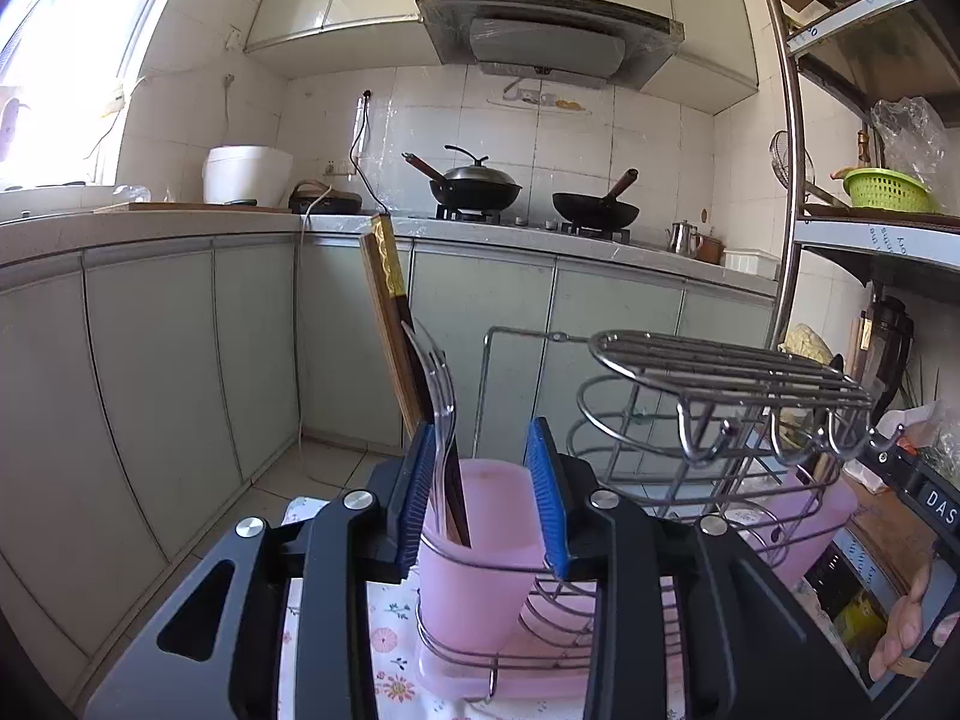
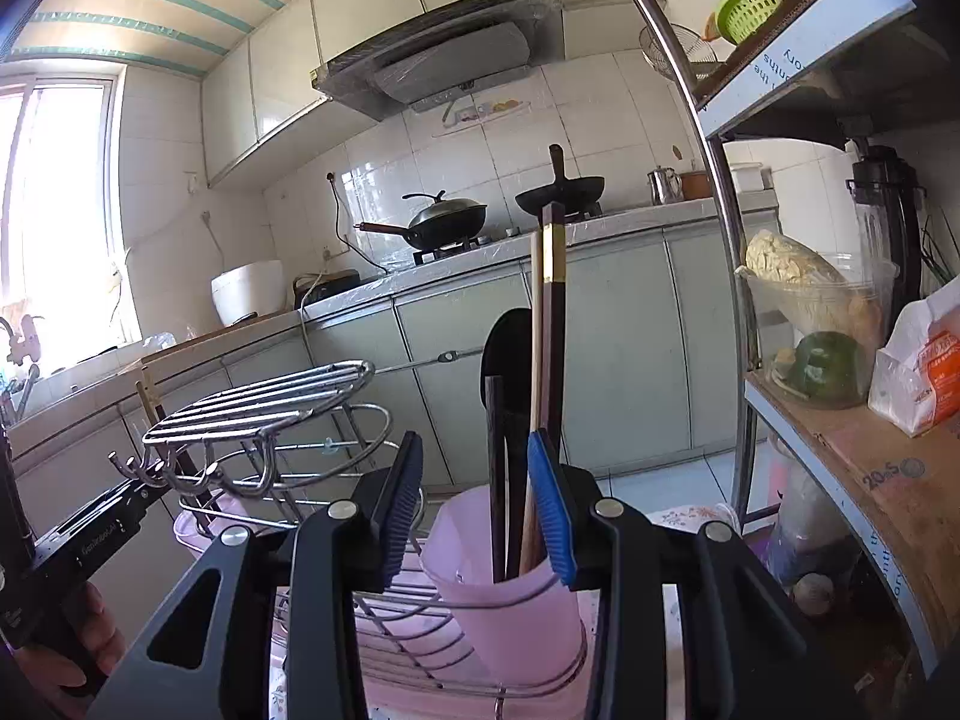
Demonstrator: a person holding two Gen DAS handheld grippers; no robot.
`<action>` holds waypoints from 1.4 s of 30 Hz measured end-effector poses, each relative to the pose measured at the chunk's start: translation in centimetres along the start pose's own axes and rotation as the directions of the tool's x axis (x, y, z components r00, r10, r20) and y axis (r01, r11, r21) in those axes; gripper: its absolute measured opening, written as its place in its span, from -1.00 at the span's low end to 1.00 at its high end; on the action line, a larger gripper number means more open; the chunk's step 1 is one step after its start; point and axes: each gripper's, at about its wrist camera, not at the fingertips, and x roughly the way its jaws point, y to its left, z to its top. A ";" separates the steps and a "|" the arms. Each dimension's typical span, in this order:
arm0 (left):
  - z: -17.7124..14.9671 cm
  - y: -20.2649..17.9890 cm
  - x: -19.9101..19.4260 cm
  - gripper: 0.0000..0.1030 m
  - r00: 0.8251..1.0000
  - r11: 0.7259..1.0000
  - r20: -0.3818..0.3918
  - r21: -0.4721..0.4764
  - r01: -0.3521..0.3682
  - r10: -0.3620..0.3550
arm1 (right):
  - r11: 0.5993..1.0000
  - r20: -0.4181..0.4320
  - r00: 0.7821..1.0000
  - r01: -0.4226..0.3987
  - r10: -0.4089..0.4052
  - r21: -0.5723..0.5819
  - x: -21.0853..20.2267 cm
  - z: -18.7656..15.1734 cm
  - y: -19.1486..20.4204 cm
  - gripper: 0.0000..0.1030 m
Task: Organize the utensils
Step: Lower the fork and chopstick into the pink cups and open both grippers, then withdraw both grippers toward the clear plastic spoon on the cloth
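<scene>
Steel wire rack [image 1: 729, 372] beside pink cups [image 1: 480, 534] — chopsticks [image 2: 552, 324] inside

my left gripper [image 1: 486, 498]: cup [image 1: 480, 546] between its jaws, chopsticks [image 1: 390, 324] and forks [image 1: 441, 396] in it | my right gripper [image 2: 474, 510]: second cup [image 2: 510, 594], chopsticks [image 2: 552, 324], perhaps a spatula [image 2: 507, 354] | rack [image 1: 720, 372] holds both cups

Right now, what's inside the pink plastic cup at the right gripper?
Pink plastic cup: dark chopsticks, a pale wooden chopstick and a black spoon-shaped utensil stand inside. Their lower ends are hidden by its wall.
</scene>
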 end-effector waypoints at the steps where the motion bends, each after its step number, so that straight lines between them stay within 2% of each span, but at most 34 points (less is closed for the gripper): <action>1: -0.1 0.0 -0.1 -0.37 1.000 1.000 -0.006 -0.002 0.003 -0.003 | 1.000 -0.002 1.000 -0.002 0.002 0.005 -0.2 0.0 -0.1 -0.26; 8: -0.9 0.4 -1.2 -0.37 0.998 1.000 -0.054 -0.014 0.025 -0.026 | 0.999 -0.027 1.000 -0.013 0.014 0.044 -1.6 -0.6 -0.6 -0.21; 11: -1.5 0.6 -1.4 -0.37 0.994 0.999 -0.099 -0.017 0.038 -0.039 | 0.998 -0.052 0.998 -0.016 0.019 0.063 -2.3 -1.2 -0.8 -0.17; 18: -3.5 0.9 -2.1 -0.37 0.980 0.997 -0.186 -0.019 0.071 -0.074 | 0.996 -0.127 0.992 -0.013 0.024 0.086 -3.3 -2.8 -1.2 -0.13; 23: -4.1 0.8 -2.7 -0.37 0.965 0.992 -0.231 -0.034 0.123 -0.127 | 0.997 -0.170 0.985 0.000 0.014 0.083 -4.0 -3.8 -1.3 -0.13; 36: -6.0 -0.5 -4.7 -0.37 0.913 0.969 -0.333 -0.007 0.246 -0.234 | 0.999 -0.243 0.970 0.008 0.002 0.040 -5.7 -5.2 -0.4 -0.13; 42: -7.0 -0.9 -4.9 -0.37 0.866 0.954 -0.413 -0.029 0.297 -0.282 | 0.999 -0.305 0.952 0.017 -0.007 0.031 -5.9 -6.0 -0.4 -0.13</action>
